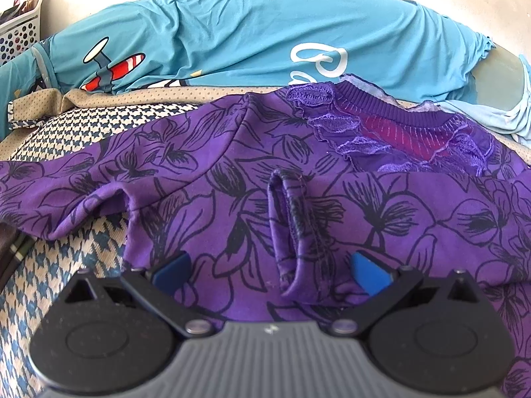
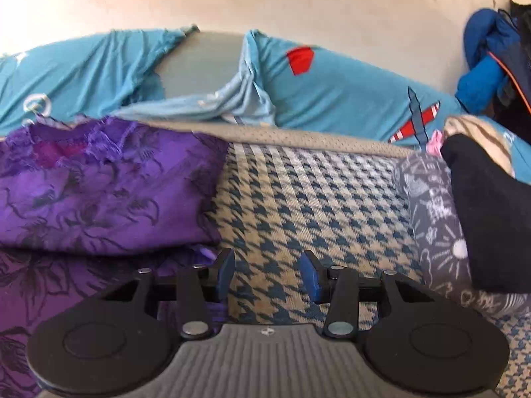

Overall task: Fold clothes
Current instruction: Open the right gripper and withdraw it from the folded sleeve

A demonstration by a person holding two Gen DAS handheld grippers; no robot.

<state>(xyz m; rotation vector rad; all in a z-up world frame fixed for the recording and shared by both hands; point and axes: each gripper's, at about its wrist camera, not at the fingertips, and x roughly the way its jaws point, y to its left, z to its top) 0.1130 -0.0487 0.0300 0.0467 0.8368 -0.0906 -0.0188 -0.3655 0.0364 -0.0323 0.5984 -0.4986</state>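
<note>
A purple top with black flower outlines lies spread on the bed, its lace-trimmed neckline at the far side. One sleeve is folded in over the body, with the cuff pointing toward me. My left gripper hovers open and wide just over that sleeve, a blue pad on either side and neither pressing it. In the right wrist view the same purple top lies to the left. My right gripper stands open over the bare bedcover just past the top's right edge, with nothing between its pads.
A blue-and-cream houndstooth bedcover lies under everything. Turquoise pillows with plane prints line the wall behind. A white perforated basket stands far left. A grey patterned garment, a black one and a blue jacket lie at the right.
</note>
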